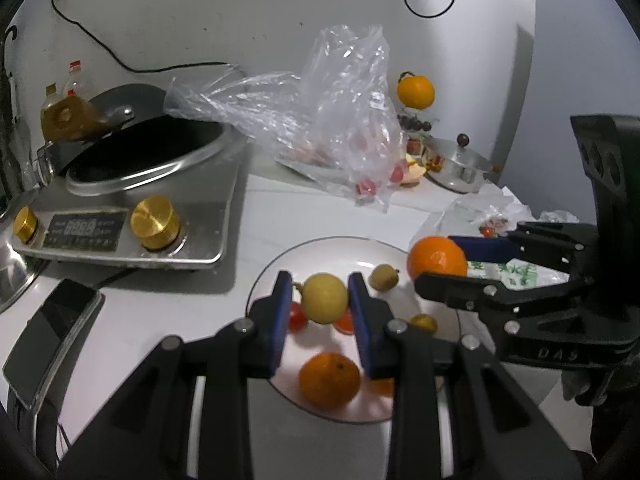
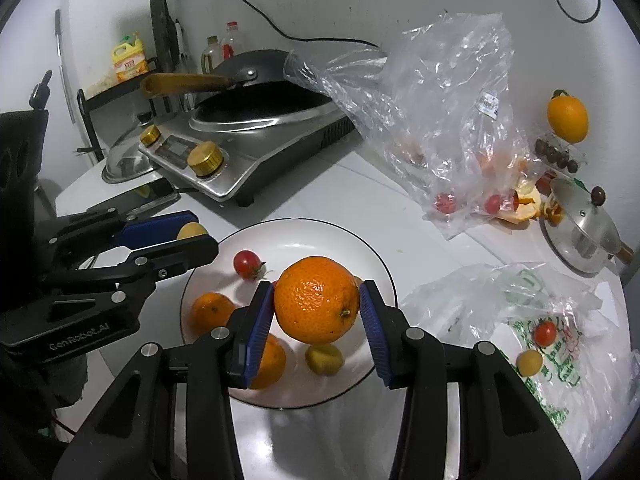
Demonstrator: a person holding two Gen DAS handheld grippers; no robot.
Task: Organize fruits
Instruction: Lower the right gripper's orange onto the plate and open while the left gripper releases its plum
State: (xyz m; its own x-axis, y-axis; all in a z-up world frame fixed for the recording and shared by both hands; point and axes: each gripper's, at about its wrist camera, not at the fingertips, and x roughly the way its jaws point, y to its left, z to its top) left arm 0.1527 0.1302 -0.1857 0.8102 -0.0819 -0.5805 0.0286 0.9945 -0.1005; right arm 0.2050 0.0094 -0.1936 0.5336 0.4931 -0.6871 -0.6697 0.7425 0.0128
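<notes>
Two claws (image 1: 322, 304) (image 2: 316, 312), each gripping fruit

White lettering reading "GenRobot.AI" is showing on the black body of the left claw (image 2: 192, 246) in the right wrist view. In the left wrist view, the raised letters "DAS" are standing out faintly on the black body of the right claw (image 1: 440, 260). The induction cooker's display panel (image 1: 82, 229) is showing the digits "8888". The yellow bottle (image 2: 129, 58) and the barcode sticker (image 2: 489, 102) on the clear plastic bag are carrying print too small to read.
</notes>
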